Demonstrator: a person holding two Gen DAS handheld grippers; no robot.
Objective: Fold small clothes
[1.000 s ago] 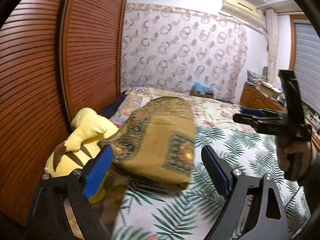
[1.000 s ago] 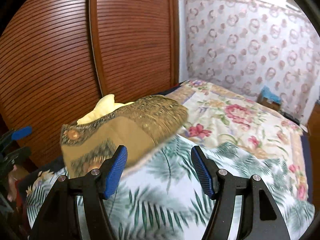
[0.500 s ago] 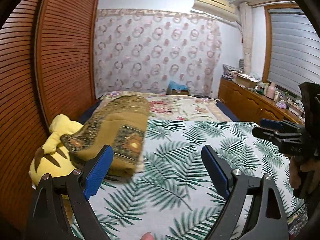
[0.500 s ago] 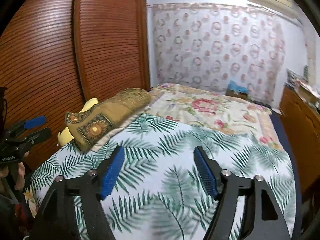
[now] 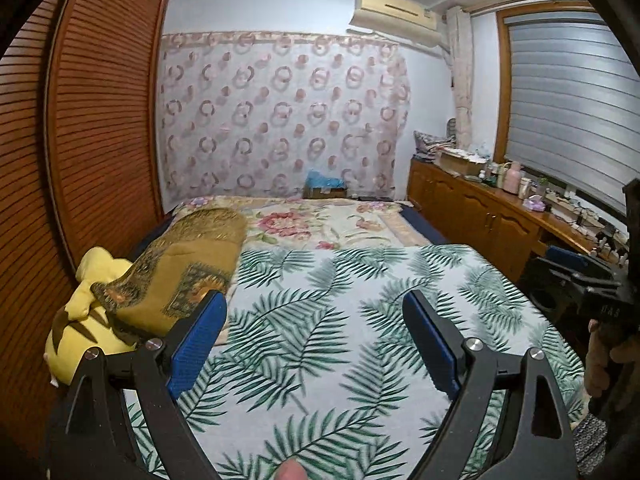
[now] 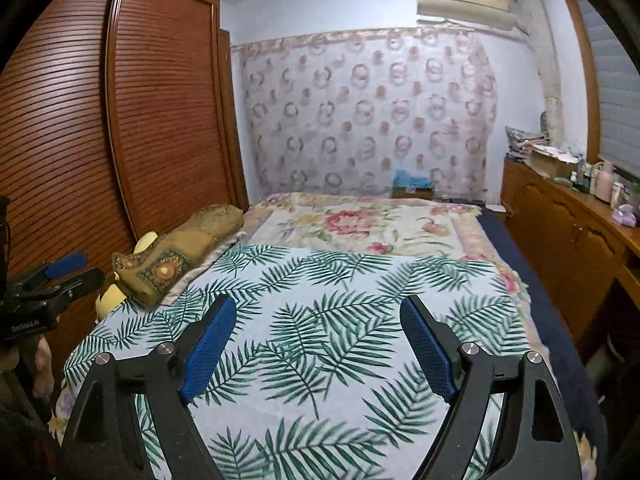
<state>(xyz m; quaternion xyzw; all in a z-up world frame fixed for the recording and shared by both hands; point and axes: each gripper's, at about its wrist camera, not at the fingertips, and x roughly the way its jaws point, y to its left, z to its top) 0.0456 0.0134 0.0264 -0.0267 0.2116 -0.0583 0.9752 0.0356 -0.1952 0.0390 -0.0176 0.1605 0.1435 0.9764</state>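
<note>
Bedroom walls, a louvred wooden wardrobe (image 5: 100, 120) and a patterned curtain frame the left wrist view, with a palm-leaf sheet (image 5: 340, 320) spread over the bed. At the bed's left edge the folded brown garment (image 5: 180, 268) lies partly on a yellow plush toy (image 5: 80, 320), just beside the wardrobe. Nearest the camera, the left tool (image 5: 316, 336) stands wide, nothing between its blue pads, hovering over bare sheet. At the right rim a hand holds the right tool (image 5: 588, 280), seen side-on and partly cut off.

From the right wrist view the same bed runs toward the curtain, a floral quilt (image 6: 360, 224) beyond the palm-leaf sheet. Here the folded brown garment (image 6: 180, 252) sits well apart from the right tool (image 6: 320, 344), whose jaws are opening with only sheet below them. At the left edge, the left tool (image 6: 60, 276) shows in a hand, near the garment.

Judging by this, the piece looks folded and set aside, and the step in hand is likely fetching the next item; none shows on the sheet. Doing it well means keeping both tools wide until fabric is truly between the pads, laying the next piece flat in the middle of the sheet, and steering clear of the finished fold, which rests unevenly on the toy and could slip.
</note>
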